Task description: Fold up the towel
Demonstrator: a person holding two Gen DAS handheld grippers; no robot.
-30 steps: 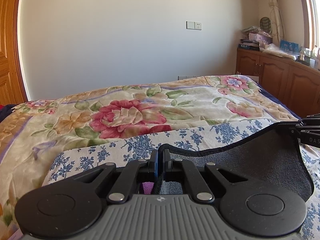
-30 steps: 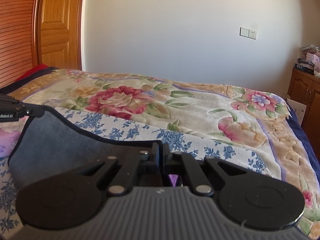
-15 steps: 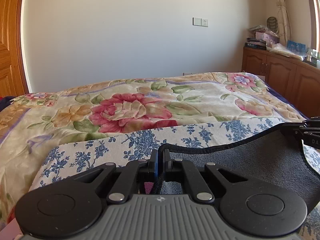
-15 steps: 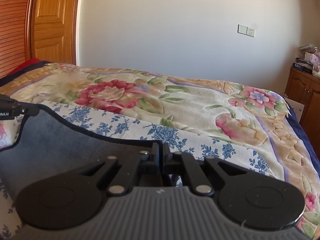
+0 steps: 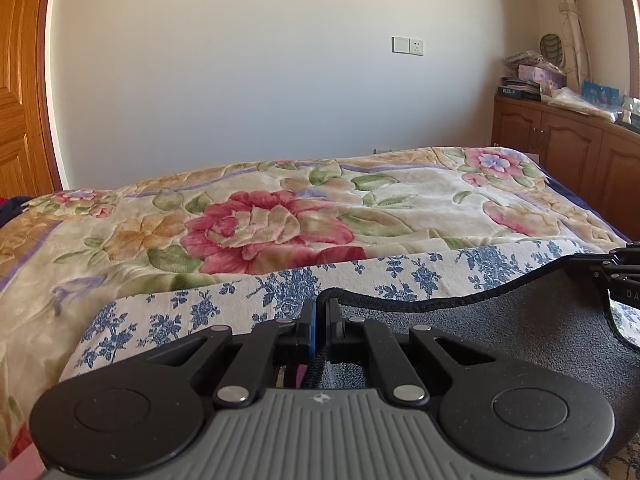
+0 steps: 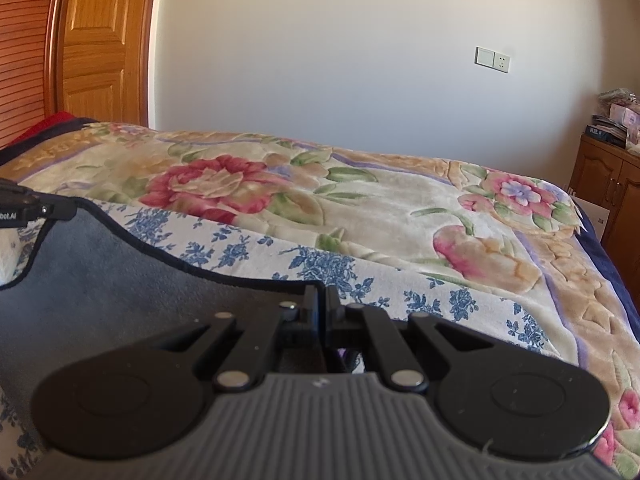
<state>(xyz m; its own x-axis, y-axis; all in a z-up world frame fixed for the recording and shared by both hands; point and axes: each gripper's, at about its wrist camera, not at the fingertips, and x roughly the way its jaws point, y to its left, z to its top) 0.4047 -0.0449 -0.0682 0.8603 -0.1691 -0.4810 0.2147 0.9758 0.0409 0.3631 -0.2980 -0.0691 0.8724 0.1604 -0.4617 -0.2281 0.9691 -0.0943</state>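
Note:
A dark grey towel (image 5: 500, 332) with a black hem hangs stretched between my two grippers, low over a bed. My left gripper (image 5: 320, 312) is shut on the towel's left corner, the hem pinched between its jaws. My right gripper (image 6: 323, 300) is shut on the other corner of the same towel (image 6: 120, 280). The right gripper (image 5: 624, 276) also shows at the right edge of the left wrist view, and the left gripper (image 6: 36, 210) at the left edge of the right wrist view. The towel sags slightly in the middle.
Below lies a white sheet with blue flowers (image 5: 180, 312), on a floral blanket (image 5: 280, 220) covering the bed. A plain wall stands behind, with wooden doors (image 6: 96, 40) at left and a cluttered wooden cabinet (image 5: 560, 140) at right.
Both grippers have come forward and down with the towel held taut. The bed fills more of each view and the towel's edge sits closer to the blue-flowered sheet.

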